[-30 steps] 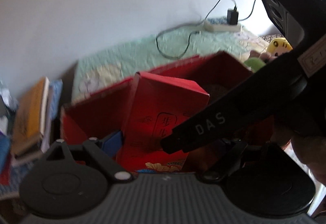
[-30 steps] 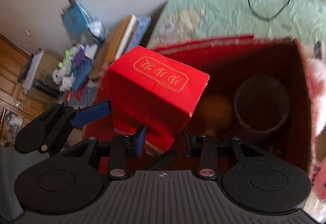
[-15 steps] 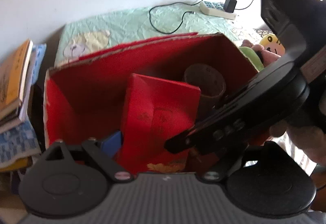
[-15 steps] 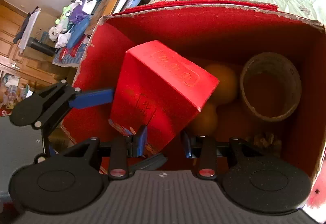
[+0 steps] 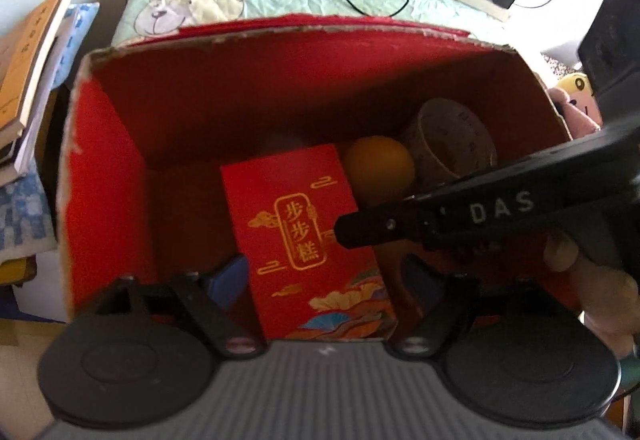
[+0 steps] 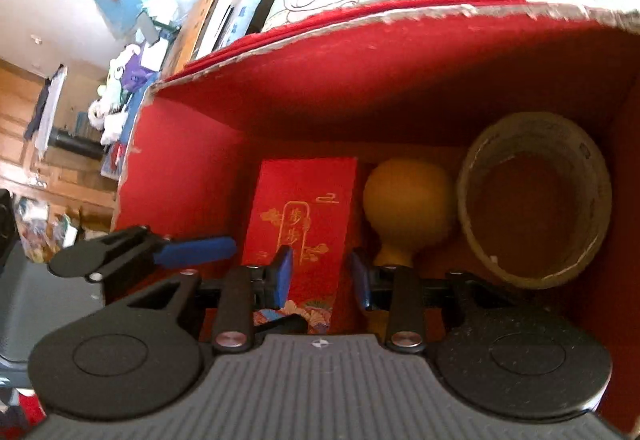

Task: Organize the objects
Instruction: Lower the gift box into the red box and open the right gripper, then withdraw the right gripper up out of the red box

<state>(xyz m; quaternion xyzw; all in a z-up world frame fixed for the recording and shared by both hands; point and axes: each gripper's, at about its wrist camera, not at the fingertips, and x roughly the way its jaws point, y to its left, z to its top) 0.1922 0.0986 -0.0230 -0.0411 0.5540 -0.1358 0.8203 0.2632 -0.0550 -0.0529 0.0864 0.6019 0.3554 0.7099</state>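
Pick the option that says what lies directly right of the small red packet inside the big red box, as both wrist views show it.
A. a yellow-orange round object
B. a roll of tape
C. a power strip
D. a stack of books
A: the yellow-orange round object sits between the small red packet and the roll of tape inside the big red box.

The red packet's (image 5: pixel 308 236) lower end was hidden behind the gripper bodies in both views. The tape roll (image 5: pixel 452 143) was partly covered by the right gripper (image 5: pixel 440 228).
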